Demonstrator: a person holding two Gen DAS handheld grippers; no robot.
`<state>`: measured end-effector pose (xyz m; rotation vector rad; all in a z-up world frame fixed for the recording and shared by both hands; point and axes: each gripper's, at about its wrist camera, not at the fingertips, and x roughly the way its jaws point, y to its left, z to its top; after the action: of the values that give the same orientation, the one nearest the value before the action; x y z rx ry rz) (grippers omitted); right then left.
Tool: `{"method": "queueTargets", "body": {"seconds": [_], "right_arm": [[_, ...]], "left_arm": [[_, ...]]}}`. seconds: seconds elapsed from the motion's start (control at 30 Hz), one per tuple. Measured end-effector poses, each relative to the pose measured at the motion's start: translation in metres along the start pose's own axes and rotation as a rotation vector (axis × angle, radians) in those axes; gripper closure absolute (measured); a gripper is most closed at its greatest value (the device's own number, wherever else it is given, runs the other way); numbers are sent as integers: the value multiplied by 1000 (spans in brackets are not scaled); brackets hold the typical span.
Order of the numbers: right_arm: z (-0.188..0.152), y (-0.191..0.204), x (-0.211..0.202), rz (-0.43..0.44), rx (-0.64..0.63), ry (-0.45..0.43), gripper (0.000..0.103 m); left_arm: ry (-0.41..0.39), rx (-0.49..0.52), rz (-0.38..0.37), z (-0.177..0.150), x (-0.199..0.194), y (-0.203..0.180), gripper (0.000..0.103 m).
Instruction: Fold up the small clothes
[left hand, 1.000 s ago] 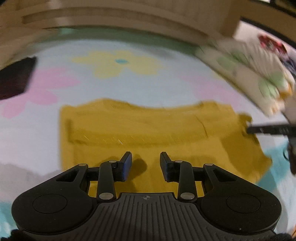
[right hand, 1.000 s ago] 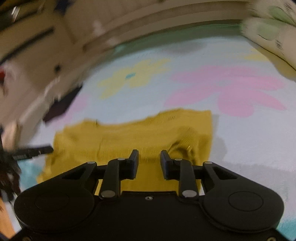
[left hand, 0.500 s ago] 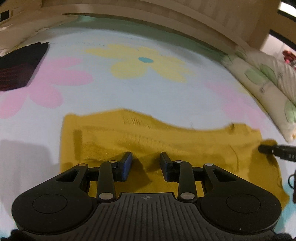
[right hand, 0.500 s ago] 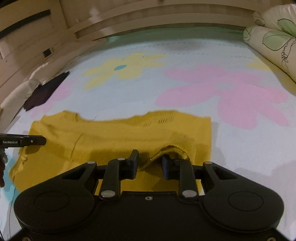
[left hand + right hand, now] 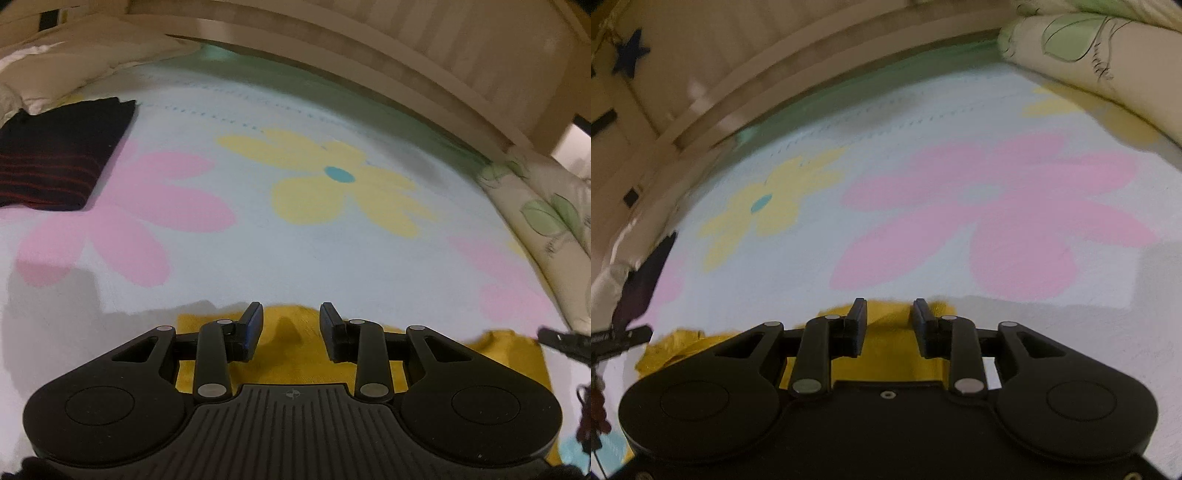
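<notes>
A mustard-yellow knit garment lies flat on the flowered bedsheet, mostly under both grippers. My left gripper is open, its jaws apart over the garment's far edge near its left end. My right gripper is open over the garment near its right end. Nothing is held between either pair of fingers. The right gripper's fingertip shows at the right edge of the left wrist view; the left gripper's fingertip shows at the left edge of the right wrist view.
A folded black garment with red stripes lies at the far left of the bed. A leaf-print pillow lies along the right side, also in the right wrist view. A wooden bed frame runs behind.
Both grippers have tilted up and moved toward the garment's far edge, so much less yellow cloth shows. The fold the right gripper was pinching half a second ago is released.
</notes>
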<state>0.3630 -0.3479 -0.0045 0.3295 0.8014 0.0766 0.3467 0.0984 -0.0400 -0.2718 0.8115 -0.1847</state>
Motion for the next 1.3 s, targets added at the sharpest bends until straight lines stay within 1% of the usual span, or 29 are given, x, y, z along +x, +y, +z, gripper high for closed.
{"method": "queueTargets", "body": {"seconds": [0.03, 0.1, 0.17, 0.23, 0.27, 0.3, 0.37, 0.4, 0.43, 0.47, 0.5, 0.57, 0.7, 0.77, 0.87, 0.97, 1.0, 1.1, 1.2, 1.3], "right_arm": [[0, -1, -3, -5, 0, -8, 60], [-2, -4, -11, -4, 7, -14, 46], [-5, -5, -16, 4, 6, -9, 44], [-9, -3, -20, 5, -12, 0, 43], [-11, 0, -20, 6, -25, 7, 38], [-13, 3, -20, 13, -41, 15, 29], [-19, 10, -20, 28, -76, 28, 22], [-22, 14, -20, 31, -95, 33, 17], [-25, 17, -19, 34, -111, 36, 14], [-28, 20, -18, 39, -124, 40, 5], [-30, 22, -16, 43, -135, 45, 0], [-33, 26, -11, 43, -159, 63, 0], [-39, 29, -4, 21, -181, 88, 0], [-41, 28, -3, 9, -181, 94, 0], [-42, 25, -3, -9, -176, 90, 0], [-41, 18, -6, -13, -150, 86, 0], [-40, 15, -7, -13, -139, 83, 0], [-38, 8, -11, -6, -107, 79, 0], [-35, 1, -15, 16, -68, 81, 0], [-31, -10, -18, 68, 30, 95, 0]], "left_arm": [[9, 6, -11, -4, -5, -3, 70], [26, 18, -37, -11, -11, -11, 70], [51, 42, -57, -20, -11, -19, 61], [77, 71, -65, -29, -11, -29, 58], [95, 90, -79, -35, -10, -35, 55], [109, 104, -87, -39, -8, -39, 53], [139, 142, -90, -47, -1, -50, 45], [151, 165, -82, -50, 3, -55, 43], [156, 184, -73, -51, 8, -58, 38], [155, 208, -58, -53, 12, -63, 33], [146, 229, -42, -53, 15, -68, 30], [139, 247, -17, -51, 23, -74, 24], [120, 233, 49, -40, 41, -79, 23], [118, 189, 76, -29, 54, -75, 23], [119, 132, 95, -12, 68, -69, 23], [135, 140, 146, 1, 74, -67, 23], [139, 137, 151, 5, 73, -66, 23], [137, 99, 129, 7, 59, -58, 23], [153, 61, 89, -4, 39, -53, 23], [177, 42, 44, -23, 16, -53, 23]]}}
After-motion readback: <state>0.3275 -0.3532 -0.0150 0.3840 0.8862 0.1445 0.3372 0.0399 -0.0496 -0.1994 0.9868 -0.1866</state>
